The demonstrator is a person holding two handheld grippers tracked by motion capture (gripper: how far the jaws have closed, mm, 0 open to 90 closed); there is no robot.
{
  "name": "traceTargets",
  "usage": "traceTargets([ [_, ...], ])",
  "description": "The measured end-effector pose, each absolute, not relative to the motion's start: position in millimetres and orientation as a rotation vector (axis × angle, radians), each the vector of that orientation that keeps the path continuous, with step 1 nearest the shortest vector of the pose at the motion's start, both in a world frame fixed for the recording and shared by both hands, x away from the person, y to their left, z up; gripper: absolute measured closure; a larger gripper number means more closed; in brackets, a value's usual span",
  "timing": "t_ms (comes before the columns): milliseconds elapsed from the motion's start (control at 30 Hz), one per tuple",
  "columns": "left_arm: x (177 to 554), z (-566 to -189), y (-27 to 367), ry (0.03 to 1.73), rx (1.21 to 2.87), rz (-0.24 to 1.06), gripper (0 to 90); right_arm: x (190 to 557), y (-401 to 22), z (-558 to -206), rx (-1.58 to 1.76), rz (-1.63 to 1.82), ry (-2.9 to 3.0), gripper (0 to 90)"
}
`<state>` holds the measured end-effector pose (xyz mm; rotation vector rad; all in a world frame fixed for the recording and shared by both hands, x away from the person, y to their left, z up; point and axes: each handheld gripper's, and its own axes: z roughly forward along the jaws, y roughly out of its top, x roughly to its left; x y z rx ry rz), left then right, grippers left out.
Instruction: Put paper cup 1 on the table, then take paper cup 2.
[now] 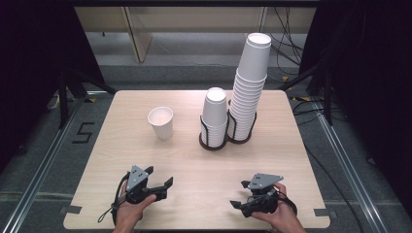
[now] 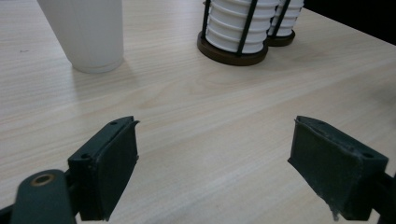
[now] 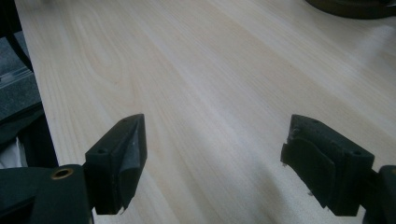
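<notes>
Cups are what lie ahead of you: a single white paper cup (image 1: 161,122) stands upright and alone on the worktop (image 1: 145,160), left of centre. To its right, well apart from it, a short stack of cups (image 1: 214,116) sits in a dark wire holder (image 1: 213,140), and just beside that a much taller stack (image 1: 248,87) rises from a second holder (image 1: 241,133).

Your left gripper (image 1: 158,180) is low over the near left part of the worktop, pointing toward the single cup; in the left gripper view that cup (image 2: 86,32) is ahead and to the left, with bare wood between it and your jaws. Those jaws stand wide apart with nothing between them.

Your right gripper (image 1: 239,194) is near the front right edge, angled toward the left. Its jaws are likewise spread wide and hold nothing, with only plain wood grain (image 3: 210,93) beneath them in the right gripper view.
</notes>
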<state>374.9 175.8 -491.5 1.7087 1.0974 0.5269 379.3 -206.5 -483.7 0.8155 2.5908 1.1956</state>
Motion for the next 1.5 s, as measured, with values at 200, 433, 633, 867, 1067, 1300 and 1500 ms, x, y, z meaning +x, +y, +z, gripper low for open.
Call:
traceTargets([
  [200,358.7,-498.0,163.6,1.069,1.766,0.502,14.5,380.1,-203.5,-484.5,0.841,1.201,2.595,21.9],
  [433,347.5,-497.1,147.9,0.996,1.804,0.477,14.5,379.3,-205.4,-481.2,0.86,1.224,2.582,21.9],
  [633,347.8,-497.4,150.5,1.004,1.812,0.473,14.5,385.1,-213.4,-461.6,0.877,1.277,2.473,21.5],
  [867,354.0,-500.4,155.1,1.007,1.828,0.491,14.4,407.0,-233.6,-419.9,0.976,1.314,2.302,19.6],
  [1067,357.9,-501.9,157.3,0.965,1.822,0.503,14.4,432.9,-248.1,-371.1,1.043,1.413,2.141,16.2],
  [1300,358.7,-502.3,155.1,0.947,1.844,0.499,14.4,467.8,-254.8,-313.1,1.059,1.464,2.063,15.6],
  [1500,359.0,-502.6,153.8,0.936,1.846,0.5,14.3,499.2,-256.3,-267.6,1.077,1.473,1.974,15.6],
])
